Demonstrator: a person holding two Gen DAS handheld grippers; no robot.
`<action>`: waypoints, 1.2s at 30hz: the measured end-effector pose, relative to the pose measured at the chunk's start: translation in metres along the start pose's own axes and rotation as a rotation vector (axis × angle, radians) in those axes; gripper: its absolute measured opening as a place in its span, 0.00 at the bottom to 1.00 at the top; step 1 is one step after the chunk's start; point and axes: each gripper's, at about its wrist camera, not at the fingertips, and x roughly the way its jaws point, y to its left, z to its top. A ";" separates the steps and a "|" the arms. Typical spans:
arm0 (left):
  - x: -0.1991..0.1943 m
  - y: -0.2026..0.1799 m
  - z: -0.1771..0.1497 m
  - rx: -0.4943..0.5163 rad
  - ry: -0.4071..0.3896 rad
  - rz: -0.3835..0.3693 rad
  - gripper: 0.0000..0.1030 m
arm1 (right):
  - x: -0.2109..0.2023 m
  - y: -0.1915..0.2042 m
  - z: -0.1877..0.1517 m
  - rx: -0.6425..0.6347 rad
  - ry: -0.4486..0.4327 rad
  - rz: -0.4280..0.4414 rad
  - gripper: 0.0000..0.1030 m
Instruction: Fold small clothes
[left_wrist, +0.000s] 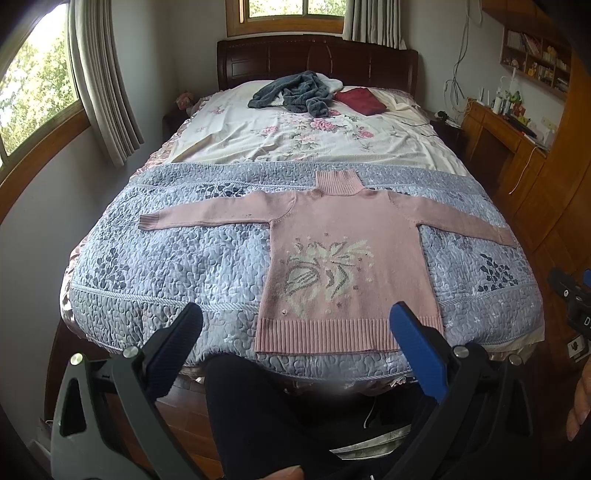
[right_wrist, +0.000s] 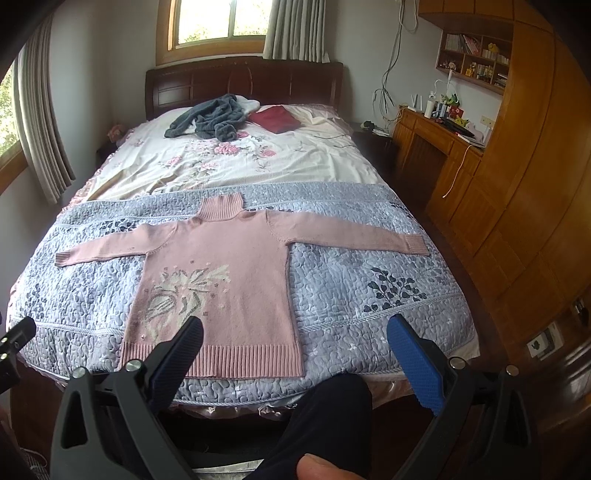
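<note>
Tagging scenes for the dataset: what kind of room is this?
A home bedroom: a bed with a wooden headboard, a wooden desk, and a pink sweater laid flat on the quilt.

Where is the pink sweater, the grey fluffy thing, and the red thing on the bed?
pink sweater (left_wrist: 343, 221): left wrist view, on its chest.
grey fluffy garment (left_wrist: 295, 92): left wrist view, middle of the crumpled heap.
red folded cloth (right_wrist: 275, 118): right wrist view, on its flat top.

a bedroom in daylight: a bed (right_wrist: 332, 166) with a dark wooden headboard (right_wrist: 243, 85) stands under a wood-framed window (right_wrist: 221, 22) with grey curtains (right_wrist: 295, 29). wooden cabinets (right_wrist: 517, 221), a desk (right_wrist: 436, 136) and a wall shelf (right_wrist: 476, 55) line the right wall.
</note>
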 end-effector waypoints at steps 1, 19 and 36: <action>0.000 0.000 0.000 -0.001 -0.001 0.000 0.97 | 0.000 0.000 0.000 0.001 0.001 0.000 0.96; -0.002 0.001 0.000 0.001 -0.003 -0.005 0.97 | 0.000 -0.003 -0.002 0.008 0.007 0.000 0.96; -0.004 0.005 0.003 -0.008 -0.007 0.001 0.97 | 0.001 -0.004 0.001 0.008 0.010 0.005 0.96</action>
